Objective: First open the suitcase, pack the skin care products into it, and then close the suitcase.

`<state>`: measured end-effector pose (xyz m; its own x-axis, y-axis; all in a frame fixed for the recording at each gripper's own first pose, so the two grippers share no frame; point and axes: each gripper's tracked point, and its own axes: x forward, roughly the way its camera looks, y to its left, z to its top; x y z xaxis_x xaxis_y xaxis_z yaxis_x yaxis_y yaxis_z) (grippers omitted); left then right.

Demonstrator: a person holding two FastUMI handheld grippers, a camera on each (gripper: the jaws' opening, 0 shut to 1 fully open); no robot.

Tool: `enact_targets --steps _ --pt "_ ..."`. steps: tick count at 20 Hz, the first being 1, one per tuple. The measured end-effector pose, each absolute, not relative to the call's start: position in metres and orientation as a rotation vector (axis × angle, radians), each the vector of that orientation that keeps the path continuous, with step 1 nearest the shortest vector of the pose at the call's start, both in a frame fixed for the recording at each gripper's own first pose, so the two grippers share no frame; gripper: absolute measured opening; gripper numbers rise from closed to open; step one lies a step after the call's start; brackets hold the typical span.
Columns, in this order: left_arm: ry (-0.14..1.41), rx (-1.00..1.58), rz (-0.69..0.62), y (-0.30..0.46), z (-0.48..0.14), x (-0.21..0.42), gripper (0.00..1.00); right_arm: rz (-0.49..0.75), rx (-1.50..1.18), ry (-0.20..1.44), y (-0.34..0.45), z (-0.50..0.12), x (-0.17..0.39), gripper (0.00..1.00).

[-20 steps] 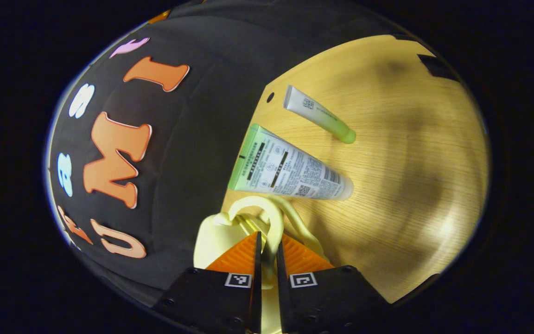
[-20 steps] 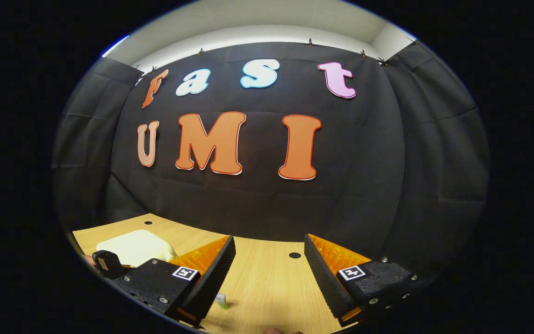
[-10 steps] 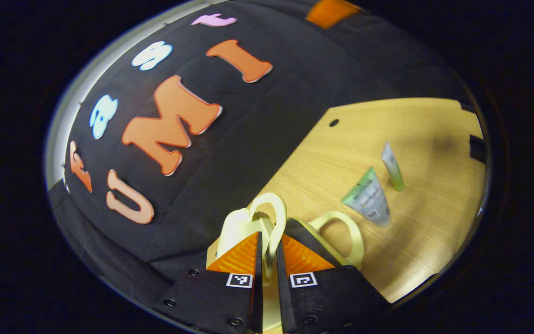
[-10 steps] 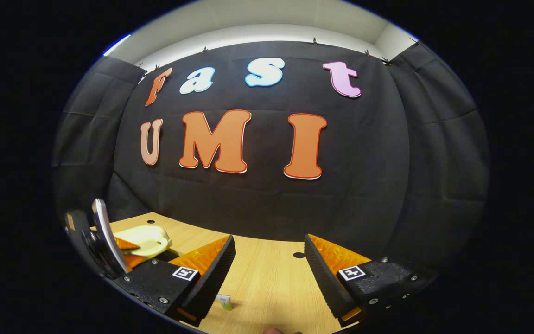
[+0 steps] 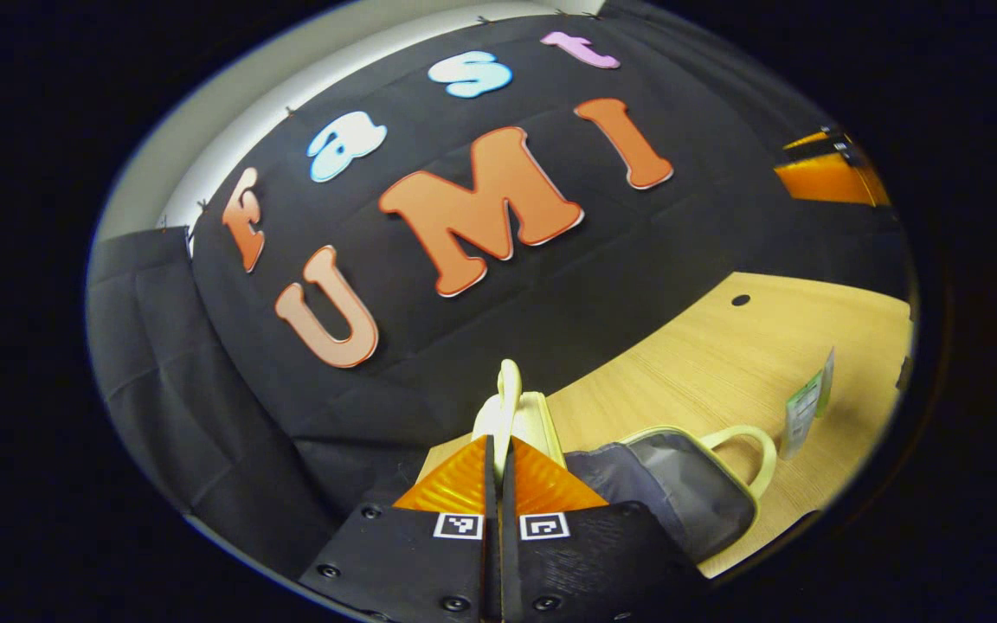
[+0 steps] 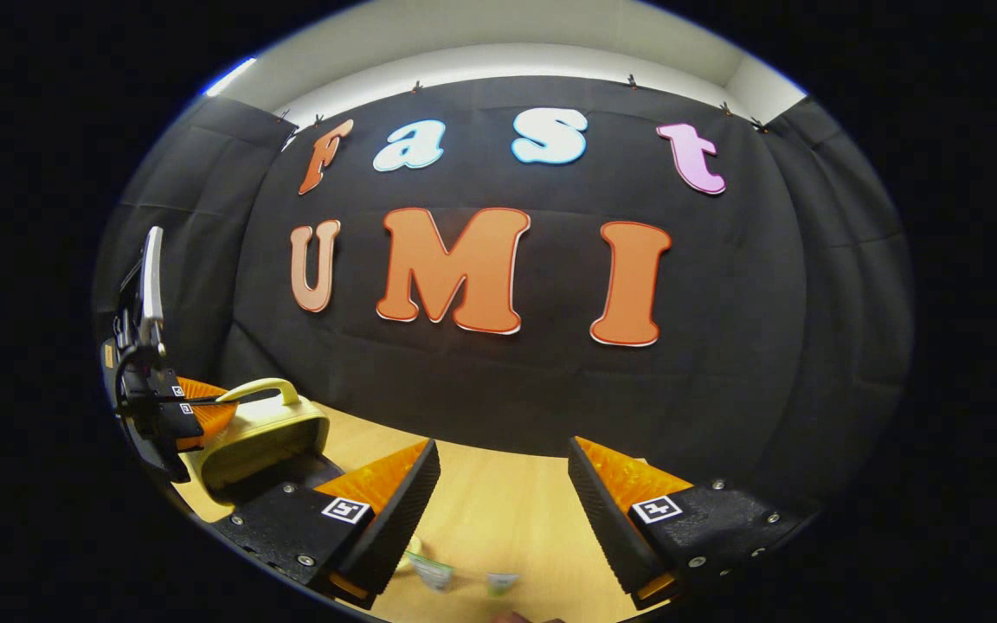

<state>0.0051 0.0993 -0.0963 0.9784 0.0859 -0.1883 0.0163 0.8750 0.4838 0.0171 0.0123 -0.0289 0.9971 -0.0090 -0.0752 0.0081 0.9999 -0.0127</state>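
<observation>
The lid [image 5: 523, 414] of the suitcase [image 5: 680, 484] has come up a good deal in the last second. A second ago the left gripper [image 5: 499, 450] held the handle [image 5: 508, 398] low over the table [image 5: 723, 363], with both tubes lying large right ahead of it; now the lid stands nearly on edge and the grey lining shows in the open half at 4 o'clock of the fingers. The left gripper's fingers are together, clamped on the handle, which rises thin and upright just past their tips. In the right gripper view the lid [image 6: 260, 437] sits at 9 o'clock, tilted up, its handle [image 6: 258, 391] arching over the top with the left gripper [image 6: 191, 415] on it; a second ago the case lay flat and pale there.

The tubes have slid out to 3 o'clock in the left gripper view: the green-ended tube [image 5: 803, 414] looks end-on, its long axis running roughly 12 to 6, with a second tube [image 5: 826, 391] just behind it. In the right gripper view the tubes [image 6: 434, 571] lie on the table [image 6: 498, 519] at 6 o'clock, too cropped to tell their direction.

The right gripper [image 6: 503, 510] hangs over the table with its fingers wide apart, holding nothing.
</observation>
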Motion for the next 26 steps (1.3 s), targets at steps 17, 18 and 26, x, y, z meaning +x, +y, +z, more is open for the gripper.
enact_targets --steps 17,18,26 --pt "0.49 0.358 0.152 0.394 -0.26 0.026 0.01 -0.039 -0.059 0.141 0.149 -0.033 0.042 0.94" --pt "0.521 0.349 0.15 0.4 -0.277 0.025 0.01 -0.051 -0.063 0.145 0.146 -0.034 0.041 0.94" --pt "0.607 0.439 0.263 0.424 -0.314 0.013 0.21 -0.095 -0.078 0.187 0.119 -0.051 0.037 0.95"
